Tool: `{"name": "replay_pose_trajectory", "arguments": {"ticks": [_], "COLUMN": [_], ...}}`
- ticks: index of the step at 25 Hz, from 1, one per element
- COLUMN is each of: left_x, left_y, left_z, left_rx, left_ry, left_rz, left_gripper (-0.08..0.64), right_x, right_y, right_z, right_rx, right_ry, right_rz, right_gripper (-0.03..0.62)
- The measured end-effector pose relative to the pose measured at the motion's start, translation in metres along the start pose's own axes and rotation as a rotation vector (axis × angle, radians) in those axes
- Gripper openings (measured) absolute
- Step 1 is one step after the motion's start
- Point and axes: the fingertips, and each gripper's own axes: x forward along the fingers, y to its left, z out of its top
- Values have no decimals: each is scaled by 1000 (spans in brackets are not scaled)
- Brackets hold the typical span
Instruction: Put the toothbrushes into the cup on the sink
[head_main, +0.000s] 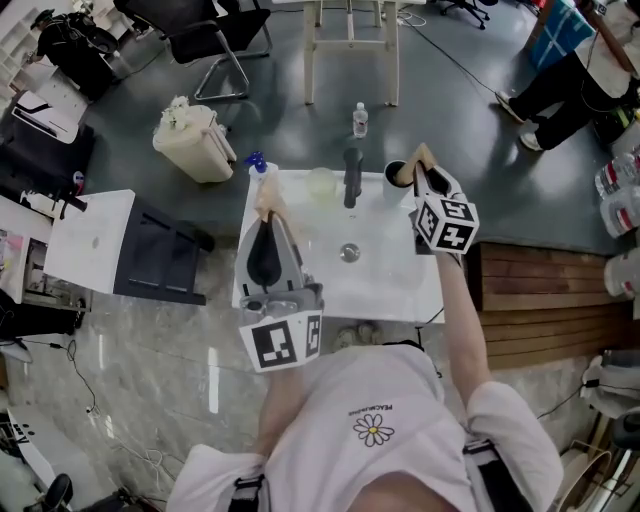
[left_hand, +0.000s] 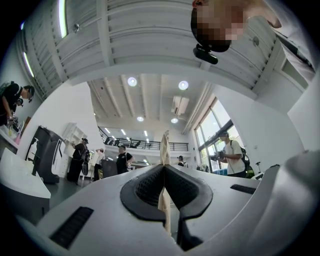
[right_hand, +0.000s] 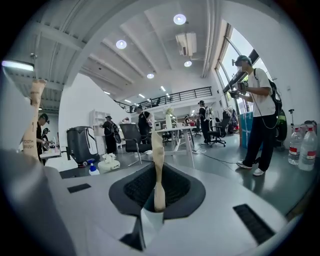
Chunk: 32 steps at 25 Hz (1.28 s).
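Note:
The white sink (head_main: 390, 285) lies below me, with a black faucet (head_main: 351, 176) at its back edge. A dark cup (head_main: 394, 172) stands on the sink's back right corner. My left gripper (head_main: 268, 215) hovers over the sink's left side, shut on a tan paper-wrapped toothbrush (left_hand: 164, 145) that points up, away from the basin. My right gripper (head_main: 421, 172) is at the sink's right rear, just right of the cup, shut on a second tan toothbrush (right_hand: 157, 160). In the right gripper view the left gripper's toothbrush (right_hand: 34, 115) shows at the far left.
A blue-topped spray bottle (head_main: 257, 165) stands at the sink's back left corner and a pale round dish (head_main: 320, 184) beside the faucet. Behind, on the floor, are a clear bottle (head_main: 360, 119), a beige bin (head_main: 195, 140) and a stool (head_main: 350, 45). A white cabinet (head_main: 90, 240) sits left.

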Motion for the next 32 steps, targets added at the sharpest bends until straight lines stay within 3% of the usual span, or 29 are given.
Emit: {"name": "replay_pose_trajectory", "arguments": {"ticks": [11, 16, 21, 26, 29, 32], "left_x": [-7, -5, -3, 2, 5, 7], "left_y": [11, 12, 7, 3, 1, -3], "left_z": [1, 4, 3, 1, 1, 2], "left_rx": [16, 16, 10, 1, -7, -14], "left_ry": [5, 1, -2, -3, -7, -12], "left_rz": [32, 30, 18, 1, -8, -19], "left_gripper": [17, 17, 17, 17, 17, 17], "right_x": [8, 7, -9, -52, -85, -109], "right_y": [3, 2, 6, 31, 55, 78], "right_z": [-13, 7, 55, 127, 159, 169], "right_rx": [5, -16, -64, -211, -230, -224], "right_ry": [27, -16, -133, -336, -450, -501], "right_rz": [2, -12, -22, -37, -3, 52], "right_gripper": [32, 84, 87, 86, 86, 57]}}
